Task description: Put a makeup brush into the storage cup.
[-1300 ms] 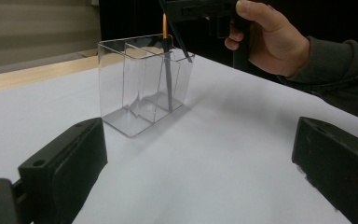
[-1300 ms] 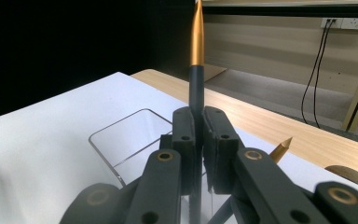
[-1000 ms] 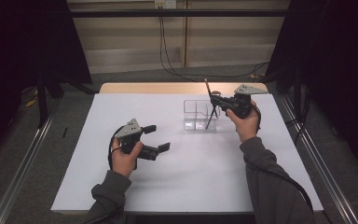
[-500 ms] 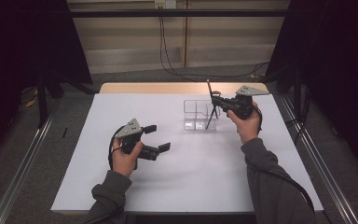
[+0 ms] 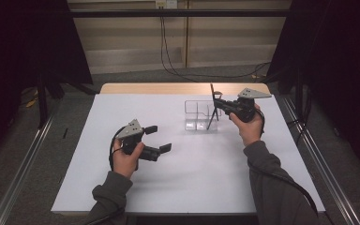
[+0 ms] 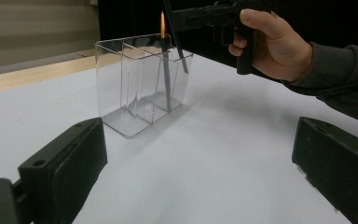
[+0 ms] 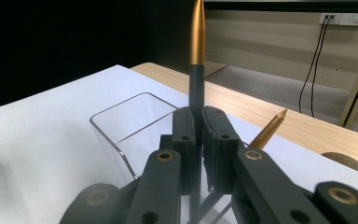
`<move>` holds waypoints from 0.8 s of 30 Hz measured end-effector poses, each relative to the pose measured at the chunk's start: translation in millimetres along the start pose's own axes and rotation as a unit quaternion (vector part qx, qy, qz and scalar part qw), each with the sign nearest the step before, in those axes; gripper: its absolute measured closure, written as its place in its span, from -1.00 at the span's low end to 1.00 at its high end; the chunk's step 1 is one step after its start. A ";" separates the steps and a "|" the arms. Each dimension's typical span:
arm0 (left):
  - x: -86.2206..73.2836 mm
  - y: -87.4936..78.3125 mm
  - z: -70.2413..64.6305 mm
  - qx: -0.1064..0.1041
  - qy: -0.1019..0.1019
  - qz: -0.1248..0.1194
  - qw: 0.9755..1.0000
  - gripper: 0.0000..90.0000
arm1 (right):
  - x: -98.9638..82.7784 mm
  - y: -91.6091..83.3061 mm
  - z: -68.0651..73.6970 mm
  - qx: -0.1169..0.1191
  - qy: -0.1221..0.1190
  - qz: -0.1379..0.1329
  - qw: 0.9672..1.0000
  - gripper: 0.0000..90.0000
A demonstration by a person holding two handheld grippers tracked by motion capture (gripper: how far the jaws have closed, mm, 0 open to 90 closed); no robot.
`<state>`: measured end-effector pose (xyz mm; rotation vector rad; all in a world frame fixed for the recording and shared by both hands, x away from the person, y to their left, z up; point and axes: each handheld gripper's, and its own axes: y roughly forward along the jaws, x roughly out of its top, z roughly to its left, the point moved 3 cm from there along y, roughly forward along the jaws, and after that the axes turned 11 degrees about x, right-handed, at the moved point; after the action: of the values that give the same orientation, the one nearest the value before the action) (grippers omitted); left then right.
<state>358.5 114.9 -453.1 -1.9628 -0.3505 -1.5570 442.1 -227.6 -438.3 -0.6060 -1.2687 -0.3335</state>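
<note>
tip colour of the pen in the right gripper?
Gold, on a dark grey barrel; the pen shows best in the right gripper view, clamped by the right gripper.

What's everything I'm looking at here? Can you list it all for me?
clear organiser: one, see-through plastic with compartments, on the far right part of the table.
held pen: one, dark with a gold tip, upright over the organiser, clamped in the right gripper.
second pen: one, gold-tipped, leaning in the organiser.
table: one, white top with a wooden far edge.
wall socket: one, white, with black cables hanging down.
left gripper: black, jaws apart, holding nothing, at the table's near left.
right gripper: black, jaws shut on the held pen.
hands: two, in grey sleeves.
</note>
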 end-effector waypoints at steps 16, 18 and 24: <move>-0.9 1.5 -1.2 0.001 0.002 0.002 1.000 -0.94 | -5.8 -1.7 1.4 -0.002 -0.002 0.006 1.000 0.86; -0.9 1.6 -1.8 0.000 -0.001 0.003 1.000 -0.94 | -6.0 -2.0 2.1 0.000 0.000 0.007 1.000 0.86; -1.4 1.8 -1.4 0.000 0.002 0.005 1.000 -0.94 | -7.3 -2.0 3.3 -0.003 -0.005 0.013 1.000 1.00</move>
<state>358.0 112.9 -454.7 -1.9583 -0.3383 -1.5546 436.3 -228.0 -444.3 -0.6291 -1.2681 -0.3139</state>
